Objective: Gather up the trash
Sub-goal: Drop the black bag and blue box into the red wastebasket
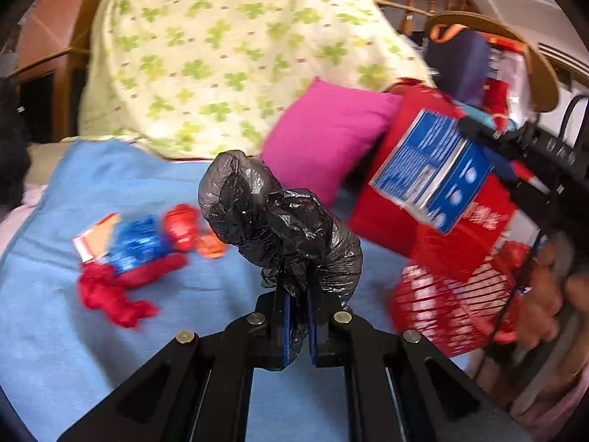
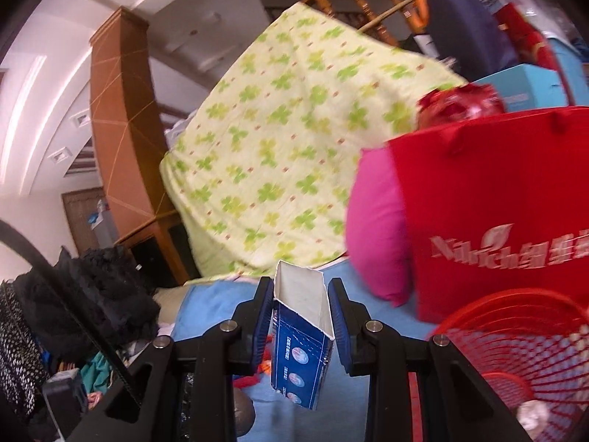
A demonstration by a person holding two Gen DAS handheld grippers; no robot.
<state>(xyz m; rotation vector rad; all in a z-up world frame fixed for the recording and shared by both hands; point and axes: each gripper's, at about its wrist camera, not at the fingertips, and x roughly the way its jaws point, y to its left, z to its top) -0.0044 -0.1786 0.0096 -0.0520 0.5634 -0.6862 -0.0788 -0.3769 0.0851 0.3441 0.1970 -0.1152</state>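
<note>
My left gripper (image 1: 297, 287) is shut on a crumpled black plastic bag (image 1: 272, 221), held up above the blue blanket (image 1: 110, 350). My right gripper (image 2: 300, 302) is shut on an opened blue and white carton (image 2: 302, 346), which also shows in the left wrist view as the blue carton (image 1: 434, 173) lifted over the red mesh basket (image 1: 441, 309). That red mesh basket (image 2: 522, 350) sits low at the right with a crumpled pale scrap inside. Red, blue and orange wrappers (image 1: 140, 246) lie on the blanket at the left.
A green-clover quilt (image 1: 228, 55) is heaped at the back. A pink pillow (image 1: 324, 136) leans against a red tote bag (image 2: 489, 213). Dark clothes (image 2: 92, 294) are piled at the left. A hand (image 1: 548, 287) holds the right gripper.
</note>
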